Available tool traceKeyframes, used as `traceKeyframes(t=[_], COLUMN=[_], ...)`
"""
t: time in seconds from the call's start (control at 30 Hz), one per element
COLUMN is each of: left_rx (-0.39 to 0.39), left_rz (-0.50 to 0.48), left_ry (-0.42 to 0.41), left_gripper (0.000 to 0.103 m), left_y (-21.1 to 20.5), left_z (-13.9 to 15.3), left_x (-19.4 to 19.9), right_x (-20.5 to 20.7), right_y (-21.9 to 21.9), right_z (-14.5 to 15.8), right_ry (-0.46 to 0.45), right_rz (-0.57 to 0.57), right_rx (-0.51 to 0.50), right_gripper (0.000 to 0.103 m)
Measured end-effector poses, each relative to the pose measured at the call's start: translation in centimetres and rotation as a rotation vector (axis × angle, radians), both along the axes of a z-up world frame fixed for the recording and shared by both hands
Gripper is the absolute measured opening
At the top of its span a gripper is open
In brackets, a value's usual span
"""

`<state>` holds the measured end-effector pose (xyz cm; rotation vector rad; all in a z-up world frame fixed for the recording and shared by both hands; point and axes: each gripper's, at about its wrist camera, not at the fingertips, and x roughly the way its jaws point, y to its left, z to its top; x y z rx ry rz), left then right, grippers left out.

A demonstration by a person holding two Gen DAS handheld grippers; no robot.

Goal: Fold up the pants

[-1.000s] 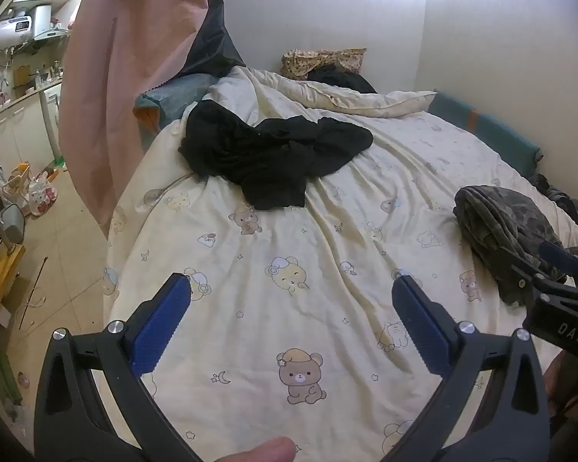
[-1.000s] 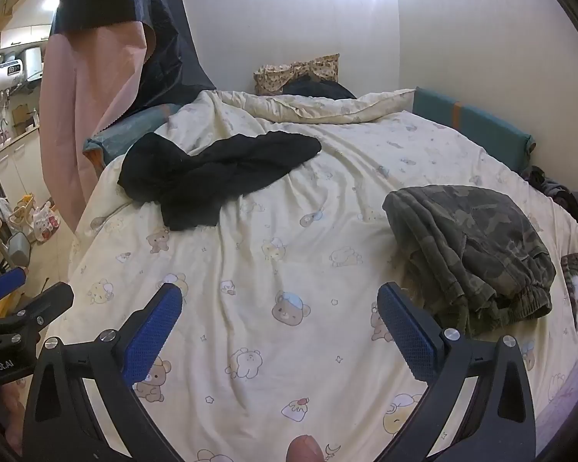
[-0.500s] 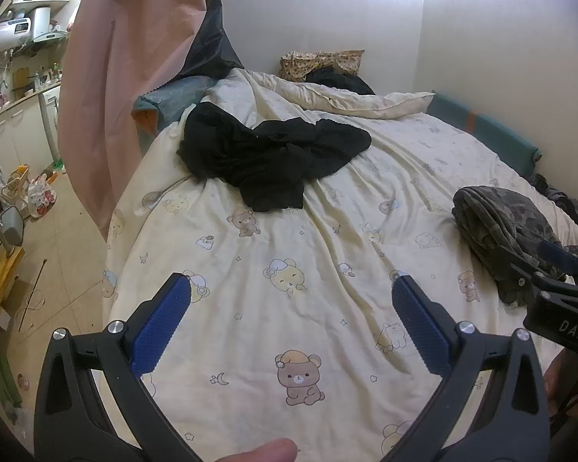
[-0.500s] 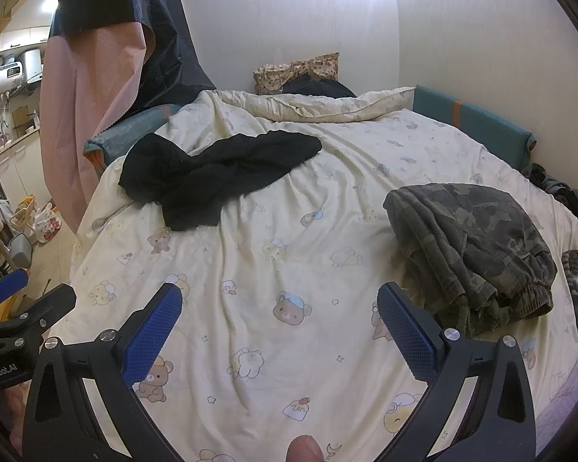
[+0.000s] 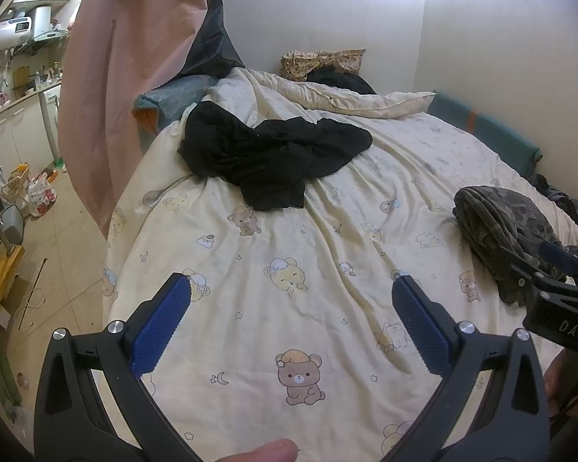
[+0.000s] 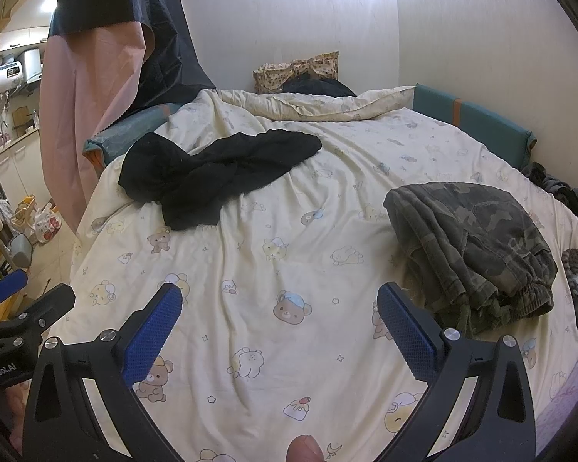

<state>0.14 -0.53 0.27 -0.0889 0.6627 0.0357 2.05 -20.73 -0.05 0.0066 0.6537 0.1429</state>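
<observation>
both grippers, left gripper (image 5: 291, 298) & right gripper (image 6: 279, 308), jaws wide, empty.

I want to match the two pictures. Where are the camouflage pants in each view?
Left wrist view: camouflage pants at the right edge, partly behind the right gripper.
Right wrist view: camouflage pants at middle right, fully visible.
Shared landmark: the black garment lies far left on the bed.

Crumpled black pants (image 5: 277, 154) far across the bed; folded camouflage pants (image 6: 470, 242) at right.
</observation>
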Motion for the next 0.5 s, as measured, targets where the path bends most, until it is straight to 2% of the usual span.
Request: traceKeyframes(t=[0.5], left_rx=[-0.001], left_rz=[-0.001], left_ry=[0.002], left_gripper=[0.103], left_y=[0.07], left_z=[-0.12], left_x=[-0.06], right_x=[0.04], right_y=[0.12], right_z=[-0.14], right_ry=[0.004], right_rz=[0.001], right_rx=[0.002], right_gripper=[0.103])
